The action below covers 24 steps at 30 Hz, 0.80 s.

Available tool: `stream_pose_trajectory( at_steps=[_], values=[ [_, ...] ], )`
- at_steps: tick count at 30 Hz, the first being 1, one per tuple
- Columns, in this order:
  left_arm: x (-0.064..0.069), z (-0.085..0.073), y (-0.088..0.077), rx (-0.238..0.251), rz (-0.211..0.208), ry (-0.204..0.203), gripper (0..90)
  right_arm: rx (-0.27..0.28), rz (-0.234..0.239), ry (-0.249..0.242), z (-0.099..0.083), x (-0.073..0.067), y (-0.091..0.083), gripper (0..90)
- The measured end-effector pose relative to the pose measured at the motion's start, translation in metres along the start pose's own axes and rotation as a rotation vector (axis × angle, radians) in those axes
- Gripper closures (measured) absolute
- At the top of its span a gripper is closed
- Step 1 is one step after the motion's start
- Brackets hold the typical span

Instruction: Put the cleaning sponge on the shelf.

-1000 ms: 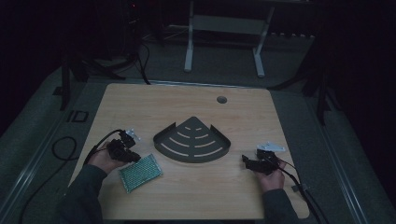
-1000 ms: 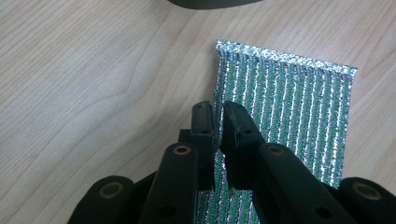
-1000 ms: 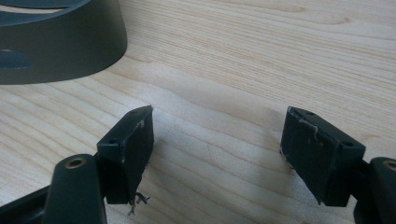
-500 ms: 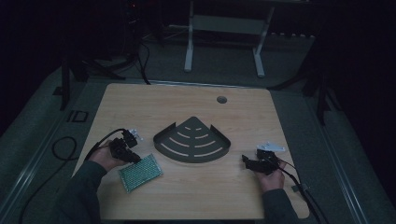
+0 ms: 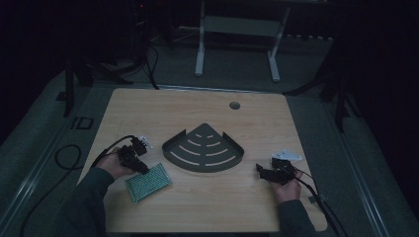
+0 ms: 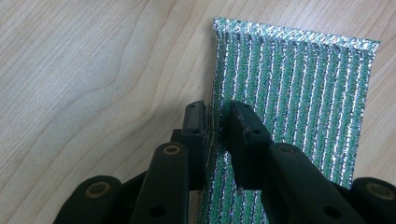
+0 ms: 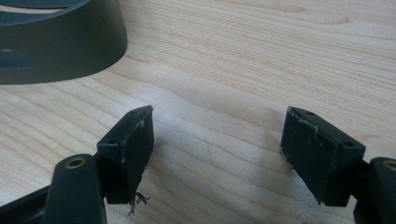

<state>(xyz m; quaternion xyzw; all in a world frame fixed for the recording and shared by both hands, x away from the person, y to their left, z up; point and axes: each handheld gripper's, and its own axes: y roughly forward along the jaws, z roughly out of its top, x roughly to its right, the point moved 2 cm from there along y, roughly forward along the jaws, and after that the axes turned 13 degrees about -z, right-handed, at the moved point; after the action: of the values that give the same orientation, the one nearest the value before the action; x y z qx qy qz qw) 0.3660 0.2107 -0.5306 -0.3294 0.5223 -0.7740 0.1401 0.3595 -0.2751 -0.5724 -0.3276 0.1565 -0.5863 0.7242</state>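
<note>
A green scouring pad with silver stripes (image 5: 148, 181) (image 6: 299, 93) lies flat on the wooden table at the front left. My left gripper (image 5: 143, 170) (image 6: 217, 109) points down at the pad's near edge. Its jaws have just been opening and now stand a little apart, astride that edge without pressing on it. At the front right my right gripper (image 5: 259, 170) (image 7: 217, 121) rests low over bare wood, open wide with nothing between its fingers. It points toward a dark quarter-round slotted rack (image 5: 170, 153) (image 7: 70, 42) in the middle of the table.
The table (image 5: 296, 123) has a round cable hole (image 5: 234, 105) at the back. Cables trail from both grippers off the front corners. A white stand (image 5: 237, 29) is on the dark floor behind the table.
</note>
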Motion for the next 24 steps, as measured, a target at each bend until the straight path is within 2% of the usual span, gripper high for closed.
stream_pose_trajectory(
  at_steps=[1, 4, 6, 9, 12, 20, 24],
  values=[
    [0.0, 0.0, 0.0, 0.0, 0.0, 0.0, 76.9, 0.0, 0.0, 0.0, 0.0, 0.0, 0.0, 25.1],
    [-0.006, 0.0012, 0.0006, -0.012, -0.054, -0.015, 77.3, 0.0, 0.0, 0.0, 0.0, 0.0, 0.0, 25.1],
    [-0.0072, 0.0013, 0.0006, -0.015, -0.065, -0.016, 78.3, 0.0, 0.0, 0.0, 0.0, 0.0, 0.0, 25.1],
    [-0.01, 0.0017, 0.0015, -0.013, -0.105, -0.027, 80.6, 0.0, 0.0, -0.001, 0.0001, 0.0, 0.0001, 25.0],
    [-0.008, 0.003, 0.0017, -0.029, -0.094, -0.007, 84.1, 0.0, 0.0, -0.001, 0.0001, 0.0001, 0.0001, 25.0],
    [-0.0054, 0.0057, 0.0015, -0.053, -0.078, -0.001, 89.2, 0.0, 0.0, -0.001, 0.0001, 0.0, 0.0001, 25.0],
    [-0.0079, 0.006, -0.0005, -0.05, -0.113, -0.038, 89.7, 0.0, 0.001, 0.0, 0.0001, 0.0001, 0.0001, 25.0]
  ],
)
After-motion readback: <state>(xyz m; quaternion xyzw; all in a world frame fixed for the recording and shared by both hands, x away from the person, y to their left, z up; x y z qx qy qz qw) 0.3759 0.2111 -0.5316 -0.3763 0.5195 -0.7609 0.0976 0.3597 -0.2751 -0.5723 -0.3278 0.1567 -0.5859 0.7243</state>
